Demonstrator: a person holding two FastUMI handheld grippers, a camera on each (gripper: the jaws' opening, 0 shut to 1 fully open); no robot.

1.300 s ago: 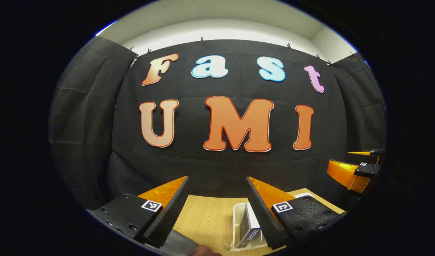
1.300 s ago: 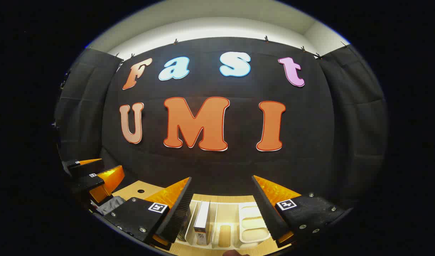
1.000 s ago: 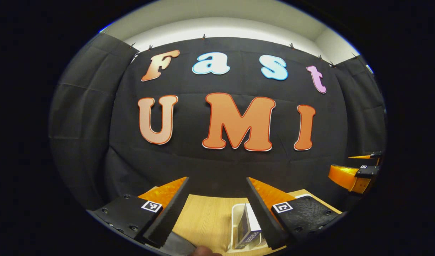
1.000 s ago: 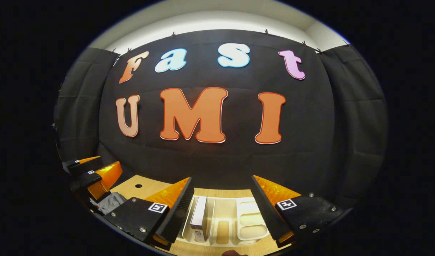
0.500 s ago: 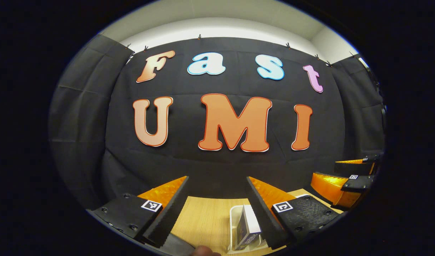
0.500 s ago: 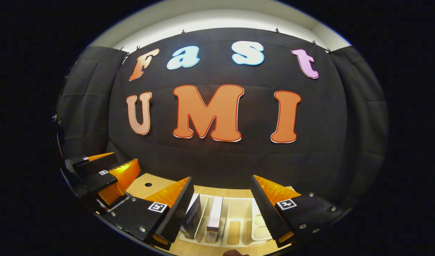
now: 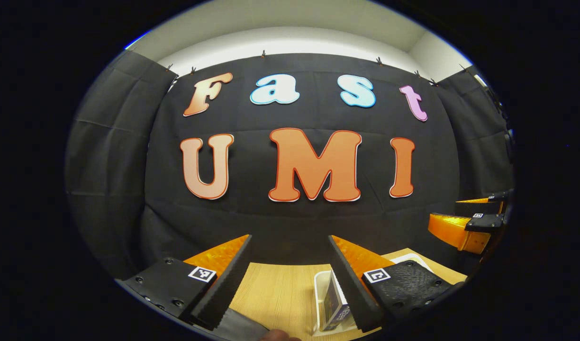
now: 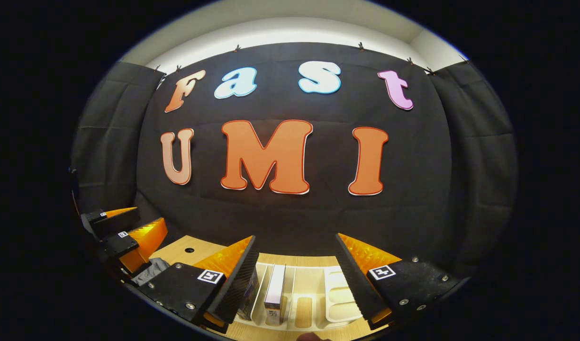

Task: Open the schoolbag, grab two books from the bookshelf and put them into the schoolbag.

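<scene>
While open, both tools [image 7: 290, 239] [image 8: 294, 239] above bookshelf [image 8: 335, 289]

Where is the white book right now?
In the right gripper view the white book stands upright in a slot of the white bookshelf on the wooden table, low between the open right gripper's fingers, beside a darker book.

Your white bookshelf [image 8: 335, 284] sits on the wooden table [image 7: 276, 293] by its far edge. Two books stand upright in its left slots: a dark one [image 8: 249, 296] and a white-spined one [image 8: 274, 293]. The grey schoolbag [image 8: 148, 271] lies left.
</scene>
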